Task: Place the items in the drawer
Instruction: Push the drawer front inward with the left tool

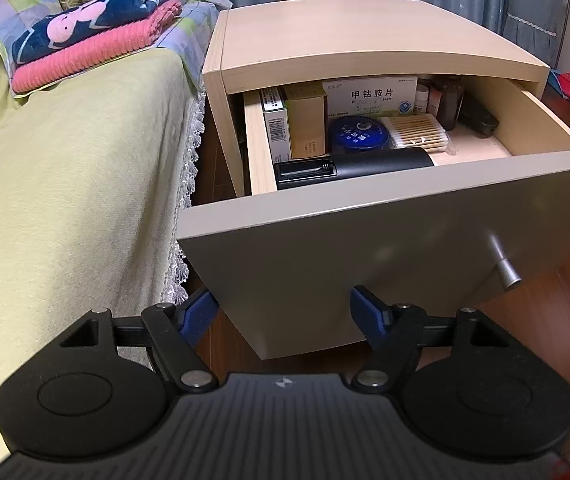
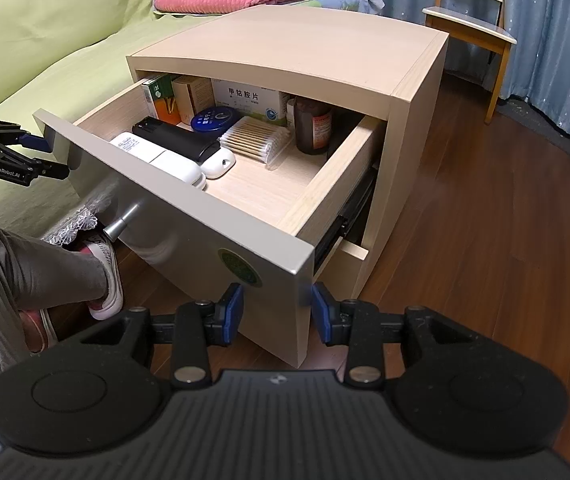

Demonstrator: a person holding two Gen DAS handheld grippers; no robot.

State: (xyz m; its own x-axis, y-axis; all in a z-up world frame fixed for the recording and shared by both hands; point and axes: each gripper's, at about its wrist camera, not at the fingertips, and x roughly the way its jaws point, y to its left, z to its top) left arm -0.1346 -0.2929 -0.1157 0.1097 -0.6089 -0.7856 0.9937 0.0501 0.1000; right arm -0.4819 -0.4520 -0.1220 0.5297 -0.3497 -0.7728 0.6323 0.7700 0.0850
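Note:
The nightstand's drawer (image 2: 325, 192) is pulled out, its grey front (image 1: 365, 248) carrying a metal knob (image 1: 505, 266). Inside lie a black remote (image 2: 177, 140), a white remote (image 2: 157, 160), a white earbud case (image 2: 217, 168), a blue tin (image 2: 211, 120), a pack of cotton swabs (image 2: 257, 140), a brown bottle (image 2: 313, 128) and medicine boxes (image 2: 249, 100). My left gripper (image 1: 285, 312) is open and empty, low before the drawer front; the right wrist view shows the left gripper (image 2: 51, 156) by the front's left edge. My right gripper (image 2: 277, 312) is open and empty, facing the front's right corner.
A green-covered bed (image 1: 65, 200) with folded blankets (image 1: 93, 36) flanks the nightstand (image 1: 365, 40) on the left. A person's leg and shoe (image 2: 101, 276) rest on the wooden floor (image 2: 485, 220) below the drawer. A wooden chair (image 2: 473, 28) stands by blue curtains behind.

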